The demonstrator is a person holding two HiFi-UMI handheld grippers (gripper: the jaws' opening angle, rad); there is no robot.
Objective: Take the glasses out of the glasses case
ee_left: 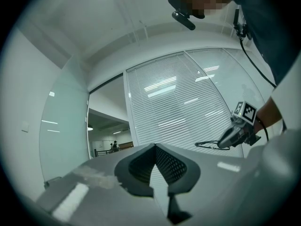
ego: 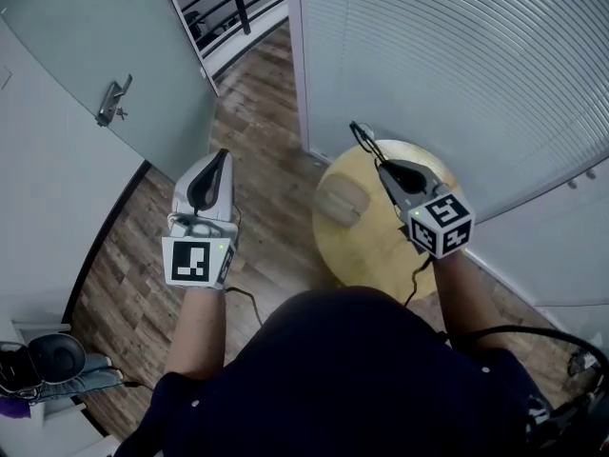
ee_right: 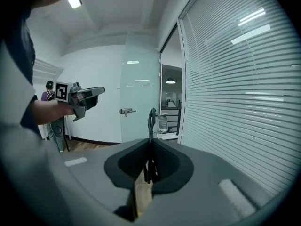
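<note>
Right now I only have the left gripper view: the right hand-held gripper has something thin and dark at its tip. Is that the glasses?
Observer: Yes; the right gripper view shows the right hand-held gripper shut on the glasses, by their dark frame.
Operator: Where's the case?
Observer: The glasses case lies on the round wooden table, apart from the glasses.
Operator: What's under my left one?
Observer: The left hand-held gripper is over the wood floor, left of the table.
</note>
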